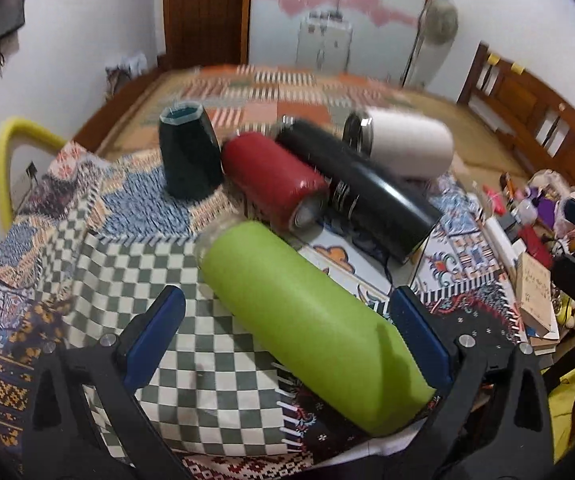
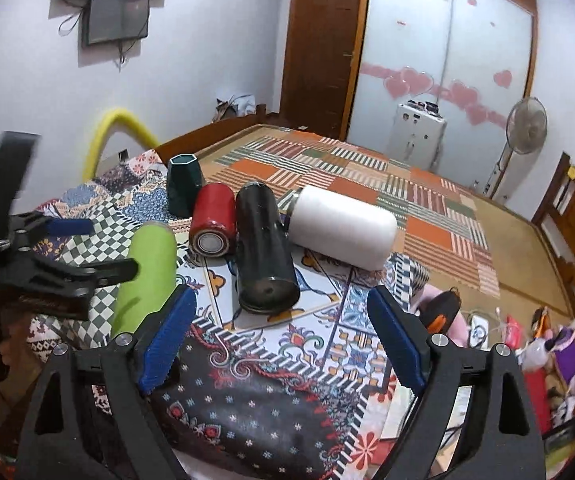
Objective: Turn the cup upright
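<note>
A lime green cup (image 1: 311,320) lies on its side on the patterned cloth, between the wide-open blue pads of my left gripper (image 1: 287,316); its base end is beside the right pad. It also shows in the right wrist view (image 2: 147,272), with the left gripper (image 2: 83,252) around it. A red cup (image 1: 275,176), a black flask (image 1: 359,188) and a white bottle (image 1: 407,144) lie on their sides behind it. A dark green cup (image 1: 187,156) stands mouth down. My right gripper (image 2: 281,320) is open and empty, just short of the black flask (image 2: 263,240).
The patterned cloth (image 2: 247,400) covers the surface near me, with a woven mat (image 2: 347,184) behind it. Clutter of books and toys (image 1: 539,240) sits at the right. A yellow curved bar (image 1: 3,168) is at the left edge. A fan (image 2: 523,128) stands far back.
</note>
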